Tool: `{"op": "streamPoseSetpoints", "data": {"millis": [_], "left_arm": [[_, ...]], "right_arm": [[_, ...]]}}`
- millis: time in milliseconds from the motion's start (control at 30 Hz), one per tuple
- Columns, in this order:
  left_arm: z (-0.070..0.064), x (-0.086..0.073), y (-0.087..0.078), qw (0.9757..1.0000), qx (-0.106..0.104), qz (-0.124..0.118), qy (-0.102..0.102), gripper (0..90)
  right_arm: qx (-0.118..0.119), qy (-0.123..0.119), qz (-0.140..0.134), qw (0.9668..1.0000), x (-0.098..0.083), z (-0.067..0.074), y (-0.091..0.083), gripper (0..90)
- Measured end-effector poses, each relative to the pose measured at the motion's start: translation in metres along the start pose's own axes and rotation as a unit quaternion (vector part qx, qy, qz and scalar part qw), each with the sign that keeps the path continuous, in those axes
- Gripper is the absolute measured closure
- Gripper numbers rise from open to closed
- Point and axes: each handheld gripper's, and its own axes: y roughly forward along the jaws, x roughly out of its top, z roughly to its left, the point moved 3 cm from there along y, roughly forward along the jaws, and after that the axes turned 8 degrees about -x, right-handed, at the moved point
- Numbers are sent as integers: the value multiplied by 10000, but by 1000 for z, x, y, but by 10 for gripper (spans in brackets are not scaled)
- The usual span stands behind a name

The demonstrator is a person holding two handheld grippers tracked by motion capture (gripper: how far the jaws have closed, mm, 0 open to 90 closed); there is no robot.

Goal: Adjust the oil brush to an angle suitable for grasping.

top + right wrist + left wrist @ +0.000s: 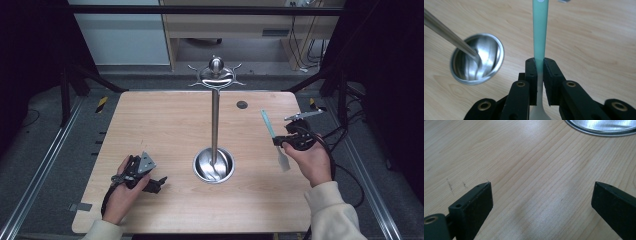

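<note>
Right hand-held gripper (539,68) view: the spatula (540,30) handle's far end runs off the top edge beyond the jaws; its pale blade end is cut off at the bottom edge, behind the jaws. The stand's pole (449,37) exits at the left edge.

Left hand-held gripper (541,197) view: the stand's metal base (599,128), ahead and right of the jaws, is cropped at the top edge.

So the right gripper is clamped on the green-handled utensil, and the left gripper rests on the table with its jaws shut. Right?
Not quite. The left gripper is open: the left gripper view shows its jaws wide apart over bare table. The right gripper is indeed clamped on the green-handled utensil.
</note>
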Motion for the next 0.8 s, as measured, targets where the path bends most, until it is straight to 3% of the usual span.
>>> {"op": "streamPoseSetpoints", "data": {"millis": [167, 500, 800], "left_arm": [[0, -1, 0, 10000, 17, 7, -8, 34], [1, 0, -1, 10000, 19, -2, -7, 33], [1, -1, -1, 10000, 43, 16, 1, 33]], "right_arm": [[84, -105, -441, 9989, 6, 6, -21, 823], [253, -151, -1036, 9942, 14, 18, -55, 823], [428, -190, -1388, 9892, 15, 26, -76, 822]]}}
